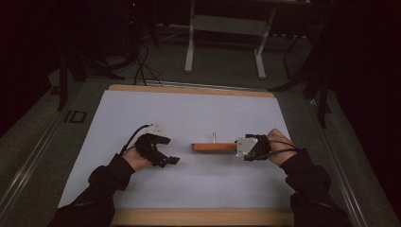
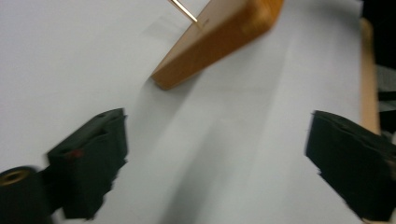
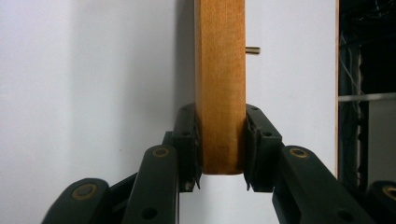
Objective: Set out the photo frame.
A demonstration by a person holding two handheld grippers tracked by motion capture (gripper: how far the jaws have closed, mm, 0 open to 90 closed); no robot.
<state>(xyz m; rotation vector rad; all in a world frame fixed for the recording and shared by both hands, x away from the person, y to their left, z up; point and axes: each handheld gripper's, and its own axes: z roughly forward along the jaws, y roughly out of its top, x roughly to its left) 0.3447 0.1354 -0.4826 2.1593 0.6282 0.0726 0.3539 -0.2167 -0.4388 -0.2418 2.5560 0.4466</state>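
Note:
A short wooden bar [image 1: 213, 147] lies across the middle of the white sheet [image 1: 189, 109], with a thin metal pin [image 1: 213, 137] standing up from it. My right gripper [image 1: 239, 146] is shut on the bar's right end. In the right gripper view both pads press the sides of the bar [image 3: 220, 84], and the pin [image 3: 252, 50] sticks out to the right. My left gripper [image 1: 170, 150] is open, a little left of the bar's free end and apart from it. Its wide-apart jaws [image 2: 217, 135] hold nothing, and the bar [image 2: 219, 39] lies ahead of them.
The white sheet covers a wooden tabletop whose edge [image 1: 189, 88] shows at the back and front. Beyond the table stand a white desk frame [image 1: 189, 52] and dark cables [image 1: 142, 66] on the floor. The surroundings are dim.

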